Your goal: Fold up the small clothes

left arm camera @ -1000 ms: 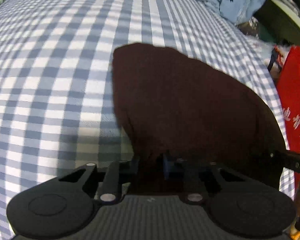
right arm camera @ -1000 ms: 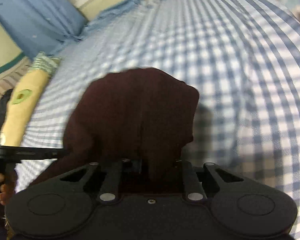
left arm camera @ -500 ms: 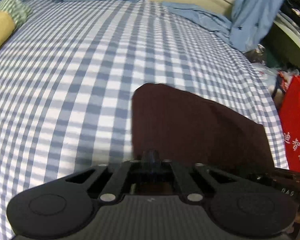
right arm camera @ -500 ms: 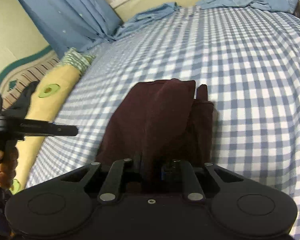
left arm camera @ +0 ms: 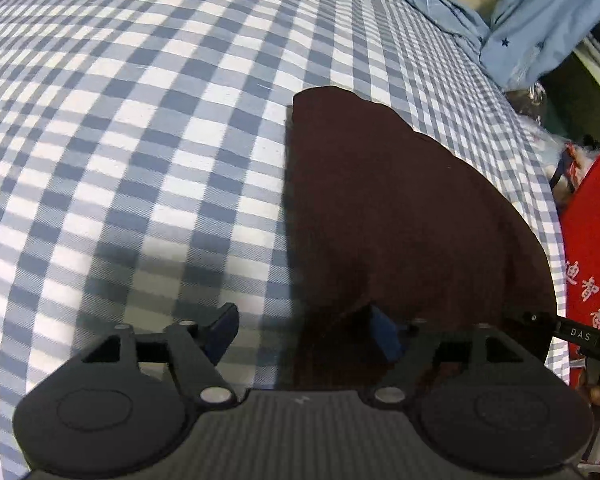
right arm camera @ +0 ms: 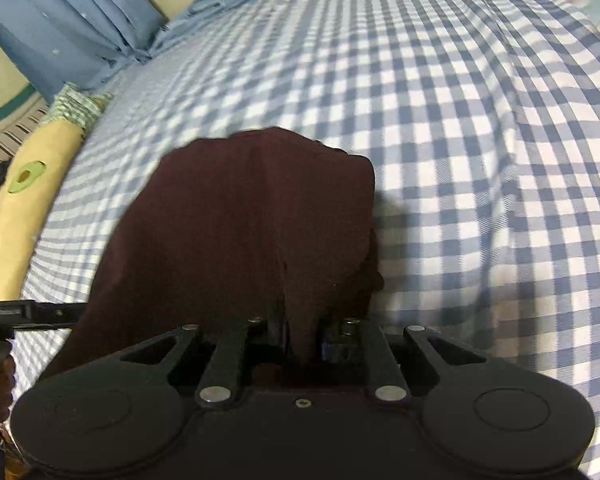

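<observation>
Dark maroon garment (left arm camera: pixel 400 216) lies rumpled on checked sheet (left arm camera: pixel 140 120); left gripper (left arm camera: pixel 304 334) spread wide, right gripper (right arm camera: pixel 306 340) pinching it.

Bedroom clutter around a checked bed

Blue-checked sheet (left arm camera: pixel 140 140) ahead; red bag (left arm camera: pixel 592 240) off right; avocado-print pillow (right arm camera: pixel 24 192) and blue curtain (right arm camera: pixel 60 20) far left.

Garment (left arm camera: pixel 400 216) lying on the bed (left arm camera: pixel 140 140), near its right edge, bag (left arm camera: pixel 592 232) beside the bed to the right, curtain (right arm camera: pixel 56 20) behind the bed's far left corner, pillow (right arm camera: pixel 32 184) along its left side
</observation>
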Available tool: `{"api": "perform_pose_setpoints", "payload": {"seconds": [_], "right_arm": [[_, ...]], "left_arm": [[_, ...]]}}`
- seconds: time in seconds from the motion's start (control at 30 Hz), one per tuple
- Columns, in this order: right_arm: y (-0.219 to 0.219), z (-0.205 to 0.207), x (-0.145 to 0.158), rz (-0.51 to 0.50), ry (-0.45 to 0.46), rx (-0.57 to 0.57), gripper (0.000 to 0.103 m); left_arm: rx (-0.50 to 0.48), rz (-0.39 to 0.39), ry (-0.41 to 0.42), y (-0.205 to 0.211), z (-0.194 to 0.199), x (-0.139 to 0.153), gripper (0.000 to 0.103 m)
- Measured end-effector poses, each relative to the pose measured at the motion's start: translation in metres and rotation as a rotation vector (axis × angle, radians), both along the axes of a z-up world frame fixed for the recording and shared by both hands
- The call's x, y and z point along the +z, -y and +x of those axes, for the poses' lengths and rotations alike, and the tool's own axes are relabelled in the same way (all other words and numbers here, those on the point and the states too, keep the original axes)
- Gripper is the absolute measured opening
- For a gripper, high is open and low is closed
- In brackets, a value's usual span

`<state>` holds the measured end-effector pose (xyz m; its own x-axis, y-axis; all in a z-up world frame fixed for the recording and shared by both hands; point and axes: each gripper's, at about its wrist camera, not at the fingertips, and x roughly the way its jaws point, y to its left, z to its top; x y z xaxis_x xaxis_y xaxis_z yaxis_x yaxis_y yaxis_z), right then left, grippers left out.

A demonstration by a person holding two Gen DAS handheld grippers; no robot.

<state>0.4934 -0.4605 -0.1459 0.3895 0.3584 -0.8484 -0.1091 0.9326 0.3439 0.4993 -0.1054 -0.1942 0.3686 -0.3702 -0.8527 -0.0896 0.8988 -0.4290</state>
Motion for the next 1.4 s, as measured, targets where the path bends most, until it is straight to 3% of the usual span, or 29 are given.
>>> {"api": "perform_pose_setpoints", "payload": {"seconds": [0.2, 0.5, 0.67, 0.77, 0.87, 0.93, 1.03, 1.1, 1.13, 1.2, 1.23, 1.27, 1.3, 1.4], "right_arm": [[0.016, -0.004, -0.009, 0.017, -0.012, -0.009, 0.015], [0.012, -0.003, -0.012, 0.027, -0.022, -0.021, 0.020], [0.017, -0.001, -0.017, 0.070, -0.056, -0.060, 0.053], [0.022, 0.003, -0.024, 0.090, -0.084, -0.095, 0.061], [0.020, 0.006, -0.029, 0.105, -0.100, -0.098, 0.066], [0.017, 0.006, -0.031, 0.105, -0.104, -0.091, 0.070], [0.012, 0.007, -0.034, 0.112, -0.109, -0.101, 0.072], [0.011, 0.007, -0.035, 0.124, -0.108, -0.117, 0.067], [0.012, 0.007, -0.035, 0.131, -0.106, -0.120, 0.059], [0.010, 0.005, -0.033, 0.134, -0.100, -0.114, 0.047], [0.009, 0.004, -0.030, 0.132, -0.093, -0.106, 0.037], [0.008, 0.003, -0.027, 0.133, -0.089, -0.102, 0.027], [0.006, 0.003, -0.023, 0.137, -0.085, -0.098, 0.023], [0.001, 0.001, -0.007, 0.160, -0.063, -0.075, 0.020]], "left_arm": [[-0.057, 0.087, 0.042, 0.020, 0.004, 0.017, 0.076], [-0.046, 0.096, 0.041, 0.021, 0.002, 0.020, 0.081], [-0.033, 0.067, 0.021, 0.017, 0.010, 0.009, 0.092], [-0.021, 0.053, 0.010, 0.015, 0.015, 0.007, 0.093], [0.020, 0.014, 0.076, 0.008, 0.011, 0.019, 0.094], [0.041, -0.022, 0.121, 0.003, 0.007, 0.024, 0.102], [-0.025, -0.036, 0.099, 0.009, 0.014, 0.017, 0.102], [-0.097, -0.040, 0.045, 0.022, 0.022, 0.005, 0.102], [-0.125, -0.067, 0.014, 0.028, 0.026, -0.004, 0.102], [-0.092, -0.158, -0.061, 0.028, 0.033, -0.025, 0.095], [-0.058, -0.216, -0.094, 0.026, 0.036, -0.034, 0.076], [-0.025, -0.235, -0.122, 0.025, 0.038, -0.040, 0.067], [-0.013, -0.207, -0.135, 0.028, 0.039, -0.040, 0.062], [-0.113, -0.106, -0.080, 0.043, 0.038, -0.021, 0.048]]}}
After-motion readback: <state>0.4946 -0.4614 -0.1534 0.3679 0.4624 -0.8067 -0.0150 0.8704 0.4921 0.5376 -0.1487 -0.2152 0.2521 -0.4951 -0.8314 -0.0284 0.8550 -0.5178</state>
